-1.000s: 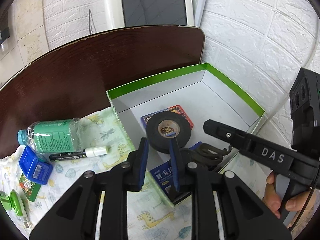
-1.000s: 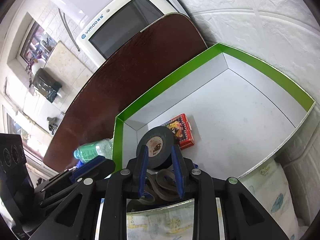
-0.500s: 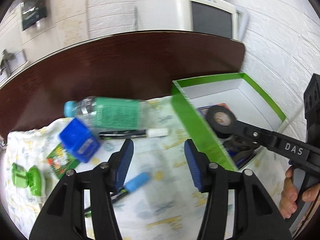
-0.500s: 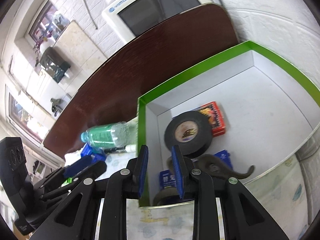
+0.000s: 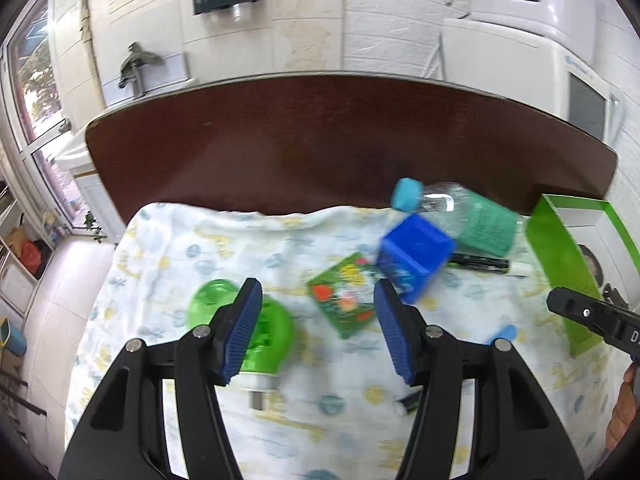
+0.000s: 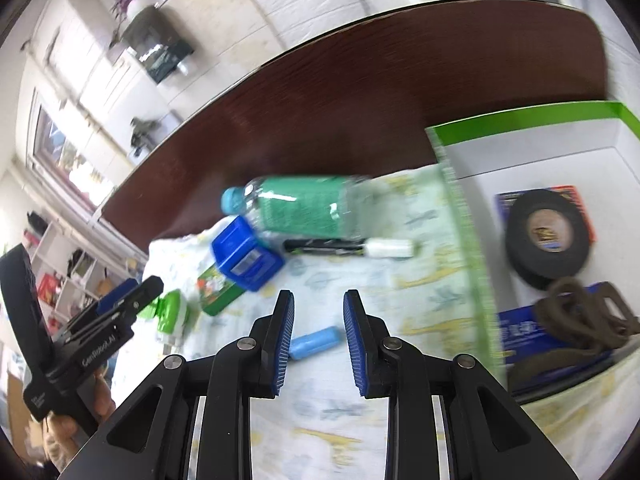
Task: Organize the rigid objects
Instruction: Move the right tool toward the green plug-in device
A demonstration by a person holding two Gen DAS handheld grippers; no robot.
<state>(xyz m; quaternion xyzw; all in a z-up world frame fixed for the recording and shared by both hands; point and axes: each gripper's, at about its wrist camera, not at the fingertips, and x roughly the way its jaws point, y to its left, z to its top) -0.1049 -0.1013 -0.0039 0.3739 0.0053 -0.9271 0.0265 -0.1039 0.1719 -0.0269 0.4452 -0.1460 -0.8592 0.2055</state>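
Green-rimmed box (image 6: 520, 118) sits at the cloth's (image 5: 248, 240) right edge (tape roll (image 6: 546, 236) inside). Left gripper (image 5: 316, 328), jaws just spread, empty over loose items; right gripper (image 6: 319, 340) narrowly parted, empty.

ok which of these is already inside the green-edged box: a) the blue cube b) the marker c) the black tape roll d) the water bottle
c, the black tape roll lies on the floor of the green-edged box, while the other three lie out on the patterned cloth.
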